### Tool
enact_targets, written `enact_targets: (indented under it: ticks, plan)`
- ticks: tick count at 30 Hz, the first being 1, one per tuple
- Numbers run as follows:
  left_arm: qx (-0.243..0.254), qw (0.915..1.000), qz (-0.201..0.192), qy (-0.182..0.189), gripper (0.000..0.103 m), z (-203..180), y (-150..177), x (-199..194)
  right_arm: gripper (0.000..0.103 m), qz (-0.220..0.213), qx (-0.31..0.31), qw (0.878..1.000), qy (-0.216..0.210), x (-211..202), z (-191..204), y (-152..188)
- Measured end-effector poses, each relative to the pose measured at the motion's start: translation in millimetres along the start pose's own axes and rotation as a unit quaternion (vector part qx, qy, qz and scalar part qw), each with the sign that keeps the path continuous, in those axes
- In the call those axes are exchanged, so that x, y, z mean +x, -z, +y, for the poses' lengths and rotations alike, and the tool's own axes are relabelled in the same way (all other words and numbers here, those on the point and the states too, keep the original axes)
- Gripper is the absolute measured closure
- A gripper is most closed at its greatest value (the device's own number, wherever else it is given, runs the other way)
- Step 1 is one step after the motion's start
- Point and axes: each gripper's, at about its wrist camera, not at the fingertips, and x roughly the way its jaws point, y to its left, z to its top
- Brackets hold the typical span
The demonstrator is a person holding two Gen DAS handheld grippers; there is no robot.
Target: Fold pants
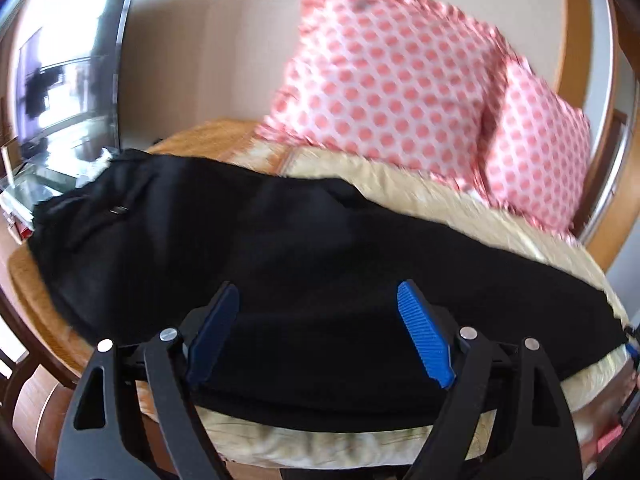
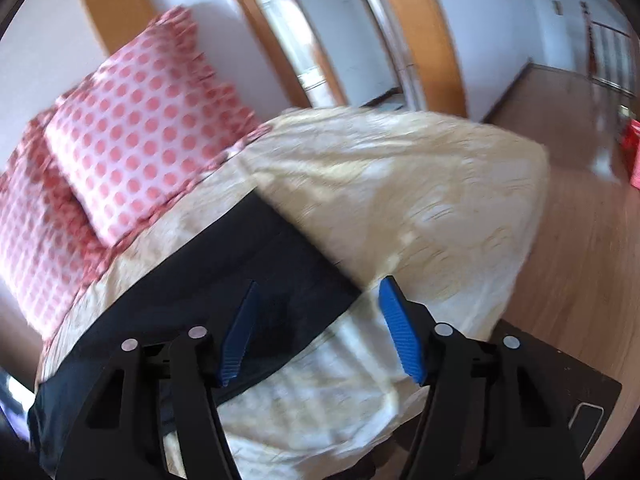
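Black pants lie stretched across a bed with a cream cover, waistband at the left in the left wrist view. My left gripper is open above the near edge of the pants, holding nothing. In the right wrist view the leg end of the pants lies on the cream cover. My right gripper is open over the hem corner, left pad above the black cloth, right pad above the cover. Both views are motion-blurred.
Two pink dotted pillows lean on the wall at the head of the bed. A dark TV screen stands left. Wooden floor, a door frame, and a red item lie right of the bed.
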Motion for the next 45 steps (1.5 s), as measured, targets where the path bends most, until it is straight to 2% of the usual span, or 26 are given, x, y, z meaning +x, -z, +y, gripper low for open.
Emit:
enact_targets:
  ticks: [2, 3, 6, 8, 11, 14, 16, 18, 22, 26, 30, 33, 36, 39, 40, 41, 42, 43, 45]
  plan:
    - [0.012, 0.9999, 0.008, 0.000, 0.021, -9, 4, 7, 0.041, 0.008, -0.031, 0.999, -0.018, -1, 13, 9]
    - [0.018, 0.9998, 0.012, 0.000, 0.021, -13, 6, 10, 0.045, 0.013, -0.052, 0.998, -0.024, -3, 21, 14]
    - [0.023, 0.9996, 0.019, 0.003, 0.019, -18, 10, 15, 0.046, 0.034, -0.080, 0.994, -0.067, -3, 37, 25]
    - [0.022, 0.9995, 0.022, 0.004, 0.018, -19, 11, 18, 0.048, 0.037, -0.094, 0.992, -0.074, -4, 45, 30]
    - [0.019, 0.9995, 0.026, 0.006, 0.018, -17, 11, 20, 0.060, 0.020, -0.043, 0.997, -0.062, -2, 30, 23]
    - [0.016, 0.9994, 0.029, 0.009, 0.017, -15, 12, 21, 0.063, 0.002, 0.022, 0.998, -0.059, 2, 9, 14]
    - [0.016, 0.9993, 0.032, 0.008, 0.016, -14, 13, 23, 0.068, 0.001, 0.043, 0.997, -0.063, 6, 5, 10]
    - [0.017, 0.9993, 0.034, 0.008, 0.015, -14, 15, 25, 0.088, 0.000, 0.044, 0.998, -0.053, 10, 5, 9]
    - [0.034, 0.9988, 0.036, 0.007, 0.010, -17, 18, 28, 0.096, -0.007, 0.059, 0.997, -0.058, 11, 6, 8]
    - [0.065, 0.9972, 0.038, -0.007, 0.006, -24, 24, 31, 0.097, -0.042, 0.027, 0.996, -0.070, -7, 33, -2]
    - [0.077, 0.9963, 0.036, -0.010, 0.003, -26, 26, 33, 0.097, -0.062, -0.029, 0.989, -0.133, -29, 91, -13]
    - [0.078, 0.9964, 0.034, -0.008, 0.002, -26, 26, 33, 0.097, -0.058, -0.087, 0.974, -0.202, -39, 156, -11]
    - [0.080, 0.9963, 0.031, -0.007, 0.002, -26, 26, 33, 0.097, -0.034, -0.145, 0.947, -0.284, -45, 230, 8]
    - [0.077, 0.9966, 0.030, -0.007, 0.002, -26, 26, 33, 0.097, 0.022, -0.191, 0.912, -0.363, -42, 296, 48]
    - [0.074, 0.9968, 0.030, -0.006, 0.002, -25, 25, 33, 0.097, 0.051, -0.214, 0.895, -0.387, -39, 318, 70]
    - [0.070, 0.9971, 0.029, -0.004, 0.002, -24, 25, 32, 0.097, 0.083, -0.242, 0.879, -0.402, -35, 337, 95]
    - [0.067, 0.9974, 0.028, -0.002, 0.002, -24, 24, 32, 0.097, 0.105, -0.265, 0.869, -0.405, -32, 349, 116]
    - [0.064, 0.9975, 0.028, 0.000, 0.002, -23, 24, 32, 0.097, 0.139, -0.308, 0.854, -0.395, -23, 365, 152]
    - [0.063, 0.9976, 0.028, 0.003, 0.002, -22, 24, 31, 0.097, 0.189, -0.346, 0.841, -0.371, -6, 374, 195]
